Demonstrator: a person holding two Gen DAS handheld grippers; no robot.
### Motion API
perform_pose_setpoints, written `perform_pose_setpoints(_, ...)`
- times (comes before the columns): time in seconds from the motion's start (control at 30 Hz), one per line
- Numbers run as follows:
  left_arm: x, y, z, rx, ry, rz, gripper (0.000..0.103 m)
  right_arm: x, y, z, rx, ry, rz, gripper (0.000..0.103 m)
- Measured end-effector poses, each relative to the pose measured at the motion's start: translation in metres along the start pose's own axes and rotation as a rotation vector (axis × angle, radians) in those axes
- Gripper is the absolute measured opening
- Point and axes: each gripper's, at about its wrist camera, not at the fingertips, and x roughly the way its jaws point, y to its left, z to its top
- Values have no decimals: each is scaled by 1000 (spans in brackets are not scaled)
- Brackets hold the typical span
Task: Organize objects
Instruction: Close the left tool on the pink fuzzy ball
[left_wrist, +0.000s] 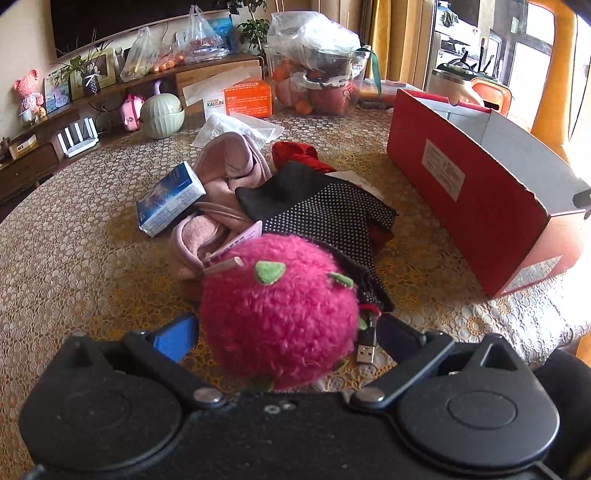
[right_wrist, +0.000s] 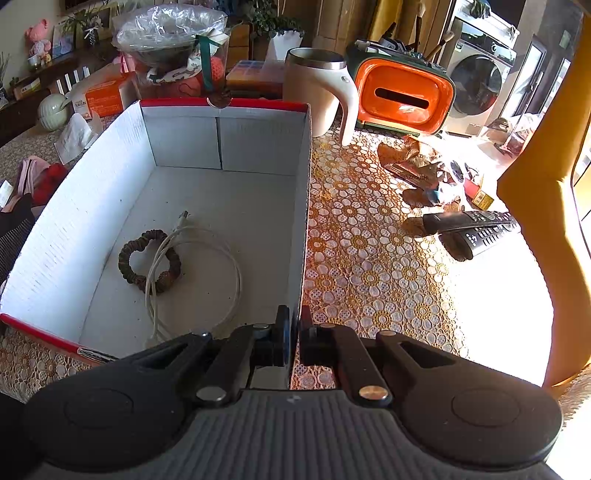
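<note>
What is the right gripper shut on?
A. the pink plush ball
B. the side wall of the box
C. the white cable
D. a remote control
B: the right gripper clamps the box wall near its corner, one finger inside and one outside; the cable lies loose on the box floor.
</note>
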Motion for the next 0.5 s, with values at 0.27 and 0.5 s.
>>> perform_pose_setpoints(0.27, 7, 0, -3, -17, -7, 16, 94, 1, 1, 0, -1, 3, -3, 5)
perform_pose_setpoints(0.5, 5, -3, -4, 15, -30, 15, 79, 2, 2, 0, -3, 4, -4, 5)
